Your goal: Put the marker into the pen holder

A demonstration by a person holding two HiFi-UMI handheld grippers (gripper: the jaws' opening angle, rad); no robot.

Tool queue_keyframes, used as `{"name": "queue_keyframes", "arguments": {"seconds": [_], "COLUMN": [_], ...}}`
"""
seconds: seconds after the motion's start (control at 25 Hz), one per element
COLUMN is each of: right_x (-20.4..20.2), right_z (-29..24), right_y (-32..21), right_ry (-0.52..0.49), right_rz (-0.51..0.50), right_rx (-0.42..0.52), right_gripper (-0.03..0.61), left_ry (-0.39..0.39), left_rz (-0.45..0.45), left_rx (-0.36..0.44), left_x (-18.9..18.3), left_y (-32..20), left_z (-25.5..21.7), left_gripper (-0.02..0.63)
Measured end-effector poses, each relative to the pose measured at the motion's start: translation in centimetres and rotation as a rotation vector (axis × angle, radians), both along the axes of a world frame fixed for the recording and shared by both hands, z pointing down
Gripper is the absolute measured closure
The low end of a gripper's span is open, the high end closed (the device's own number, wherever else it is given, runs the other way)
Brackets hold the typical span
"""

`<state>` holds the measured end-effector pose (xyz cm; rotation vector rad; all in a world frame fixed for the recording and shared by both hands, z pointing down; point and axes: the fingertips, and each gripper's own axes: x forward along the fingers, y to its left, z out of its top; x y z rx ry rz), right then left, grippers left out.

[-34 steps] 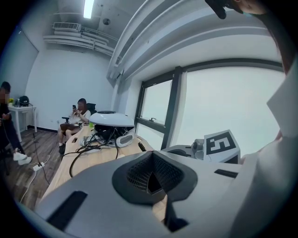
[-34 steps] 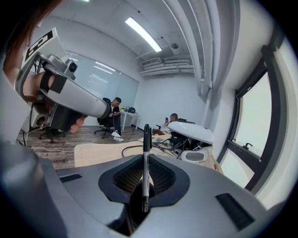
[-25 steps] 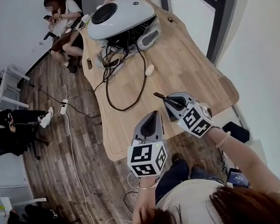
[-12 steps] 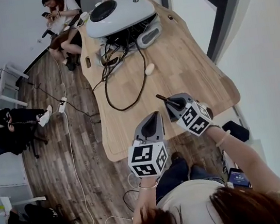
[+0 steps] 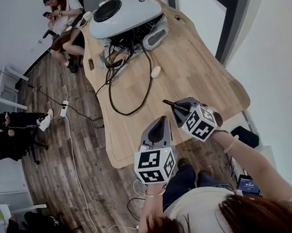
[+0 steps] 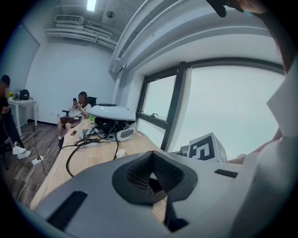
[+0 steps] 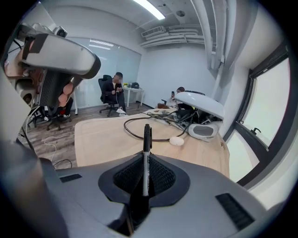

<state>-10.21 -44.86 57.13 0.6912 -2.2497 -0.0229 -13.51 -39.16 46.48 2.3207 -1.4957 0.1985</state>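
A black marker (image 7: 147,144) stands clamped between the pads of my right gripper (image 7: 145,183), its capped end pointing out over the wooden table (image 7: 102,135). In the head view the marker (image 5: 168,103) sticks out up-left from the right gripper (image 5: 177,108), above the table's (image 5: 194,73) near end. My left gripper (image 5: 161,122) hovers just left of it at the table's front edge, shut with nothing between its pads (image 6: 139,174). I cannot make out a pen holder in any view.
A large white rounded device (image 5: 125,13) sits at the far end over a tangle of black cables (image 5: 127,97). A white mouse (image 5: 155,72) lies mid-table. Seated people (image 5: 62,11) are at the far left, and a dark window frame (image 5: 228,14) runs along the right.
The right gripper has turned slightly with the marker still in it. The left gripper has hardly moved.
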Motion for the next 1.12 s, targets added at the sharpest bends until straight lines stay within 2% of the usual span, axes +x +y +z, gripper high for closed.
{"name": "queue_keyframes", "arguments": {"seconds": [0.56, 1.12], "right_x": [-0.3, 0.3], "right_z": [0.6, 2.0], "right_y": [0.8, 1.2], "right_ry": [0.154, 0.184], "right_rz": [-0.052, -0.061], "right_rx": [-0.129, -0.201], "right_gripper": [0.510, 0.506], "left_ry": [-0.001, 0.018], "left_rz": [-0.004, -0.011], "left_rx": [0.006, 0.006], "left_x": [-0.1, -0.1], "left_y": [0.1, 0.5], "left_z": [-0.2, -0.1], "left_gripper": [0.597, 0.597]}}
